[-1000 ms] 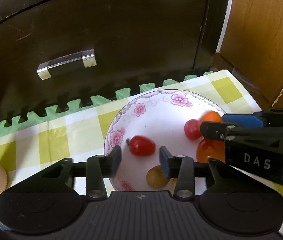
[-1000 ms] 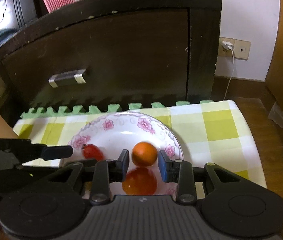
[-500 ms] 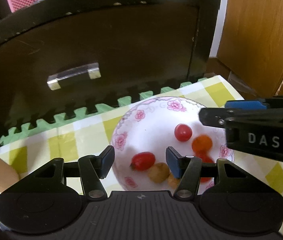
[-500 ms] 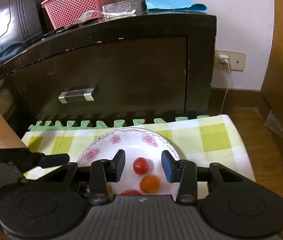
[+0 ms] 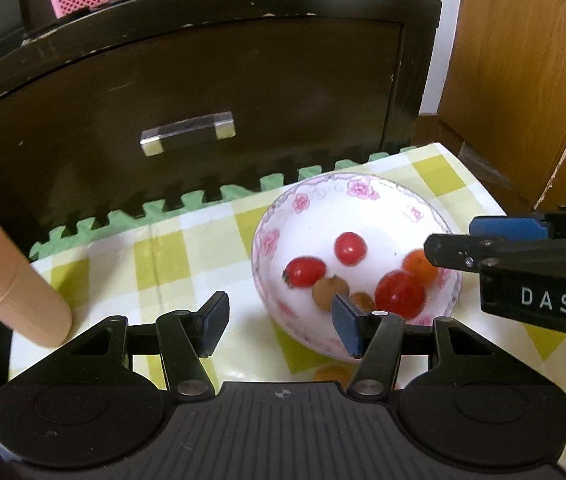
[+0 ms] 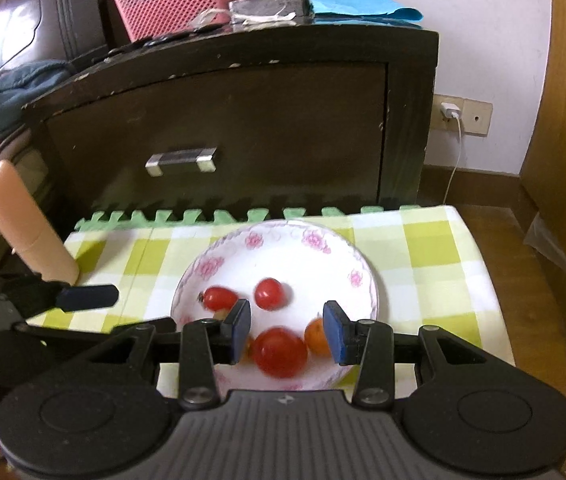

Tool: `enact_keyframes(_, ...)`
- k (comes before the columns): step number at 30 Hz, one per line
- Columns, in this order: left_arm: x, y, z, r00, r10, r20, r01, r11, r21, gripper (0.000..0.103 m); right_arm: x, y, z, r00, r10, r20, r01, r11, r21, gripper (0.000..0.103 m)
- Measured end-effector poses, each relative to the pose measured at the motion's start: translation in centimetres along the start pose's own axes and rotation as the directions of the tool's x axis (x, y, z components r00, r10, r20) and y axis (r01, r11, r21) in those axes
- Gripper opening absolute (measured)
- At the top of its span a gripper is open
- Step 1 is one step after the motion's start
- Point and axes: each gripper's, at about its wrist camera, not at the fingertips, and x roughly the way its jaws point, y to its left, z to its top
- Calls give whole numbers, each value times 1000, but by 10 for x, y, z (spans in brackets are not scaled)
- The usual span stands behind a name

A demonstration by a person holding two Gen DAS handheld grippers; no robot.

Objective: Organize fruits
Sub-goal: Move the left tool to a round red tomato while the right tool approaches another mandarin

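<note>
Centre of both frames: flowered bowl (image 6: pixel 357 278) on the checked cloth (image 6: pixel 431 248), holding small fruits, a big red tomato (image 6: pixel 281 352) nearest the camera.
Right gripper (image 6: pixel 287 334): jaws spread wide, empty, hanging over the bowl's near half.
Left gripper (image 5: pixel 279 322): jaws also spread, empty, lower middle of its frame, one pad over the bowl's near rim.
Stray fruit: something orange (image 5: pixel 333 372) sits on the cloth outside the bowl, half hidden.
Risk: round fruits probably roll or squirt out if pinched off-centre.
Other risk: bumping the rim could tip the bowl, honestly.
</note>
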Motion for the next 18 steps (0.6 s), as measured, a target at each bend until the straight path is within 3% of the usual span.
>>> enact_keyframes(18, -20, 29, -46, 996, 1, -87, -5, 999, -44, 65, -3, 35, -43, 992, 44, -115, -52, 997, -64, 38)
